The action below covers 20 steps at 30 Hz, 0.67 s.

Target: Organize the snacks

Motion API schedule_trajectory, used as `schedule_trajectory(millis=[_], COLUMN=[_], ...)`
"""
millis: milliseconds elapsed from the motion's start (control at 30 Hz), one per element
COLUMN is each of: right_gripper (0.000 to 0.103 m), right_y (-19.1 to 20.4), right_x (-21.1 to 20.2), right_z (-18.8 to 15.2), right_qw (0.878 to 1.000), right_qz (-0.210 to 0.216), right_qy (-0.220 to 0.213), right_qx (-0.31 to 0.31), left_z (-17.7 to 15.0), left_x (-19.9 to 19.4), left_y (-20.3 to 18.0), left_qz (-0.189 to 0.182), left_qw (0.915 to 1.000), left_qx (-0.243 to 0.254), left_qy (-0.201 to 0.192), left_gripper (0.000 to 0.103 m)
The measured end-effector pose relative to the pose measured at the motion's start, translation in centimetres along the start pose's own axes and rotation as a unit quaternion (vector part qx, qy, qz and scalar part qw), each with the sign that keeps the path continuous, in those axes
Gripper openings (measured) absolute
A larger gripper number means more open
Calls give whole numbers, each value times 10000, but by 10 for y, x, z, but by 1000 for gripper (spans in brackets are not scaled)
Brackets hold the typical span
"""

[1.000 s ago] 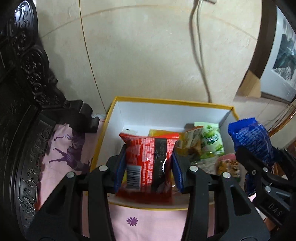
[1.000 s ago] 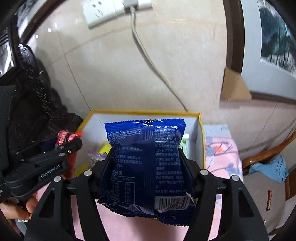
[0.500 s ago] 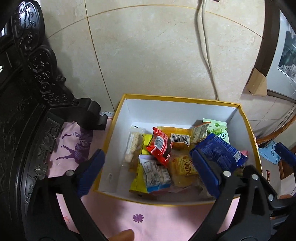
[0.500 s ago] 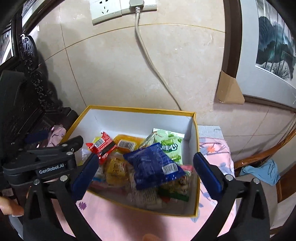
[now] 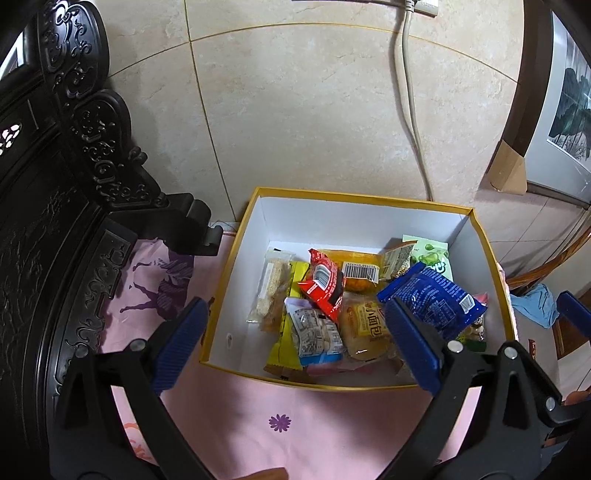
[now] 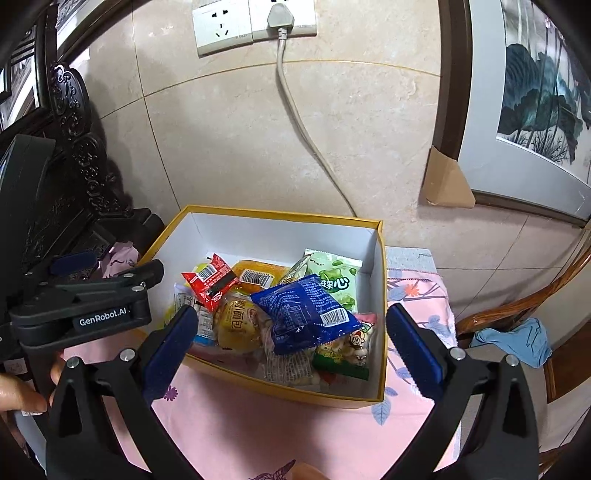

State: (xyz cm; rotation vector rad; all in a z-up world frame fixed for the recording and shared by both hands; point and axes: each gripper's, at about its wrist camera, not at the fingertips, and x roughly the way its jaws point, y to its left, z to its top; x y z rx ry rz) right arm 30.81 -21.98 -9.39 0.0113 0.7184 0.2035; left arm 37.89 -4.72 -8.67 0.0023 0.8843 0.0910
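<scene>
A beige tiled wall (image 6: 236,147) fills the background, with a carved dark wooden furniture piece (image 5: 55,184) at the left and a framed ink painting (image 6: 535,110) at the right. A white double socket (image 6: 255,22) sits high on the wall, and a grey cable (image 6: 306,140) runs from its plug down behind the box. The tabletop is covered with a pink floral cloth (image 5: 295,424).

On the cloth stands an open yellow-rimmed box (image 5: 354,201) with white inner walls, set close to the wall. The snacks lie piled inside it. A blue snack packet (image 5: 432,299) rests on top at the right side, tilted, overlapping a green jelly packet (image 6: 336,277) behind it. A red snack packet (image 5: 323,284) lies on top near the middle, barcode up. Beneath and between them sits a yellow wrapped bun (image 6: 240,321), and an orange packet (image 5: 354,273) lies behind. A pale rice-bar packet (image 5: 273,284) lies along the left side of the pile.

The left gripper (image 5: 293,345) hangs in front of the box with its blue-padded fingers spread wide and empty. The right gripper (image 6: 291,345) hangs likewise, fingers wide apart, holding nothing.
</scene>
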Motion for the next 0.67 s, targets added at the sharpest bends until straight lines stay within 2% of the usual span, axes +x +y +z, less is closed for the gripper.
schedule_trajectory(millis=[433,667], right_gripper=[102,102], right_y=[-5,-6], right_x=[1,2], right_z=[-1,-1], right_qw=[9999,9999], right_qz=[-23,-17], right_qy=[28,56], right_qx=[93,87], left_z=[2,3], left_x=[-4,-4], left_y=[-2,-2], left_qz=[45,-54], left_qw=[9999,10000], left_qx=[66,51], left_qy=[-112,-48], left_gripper=[98,98])
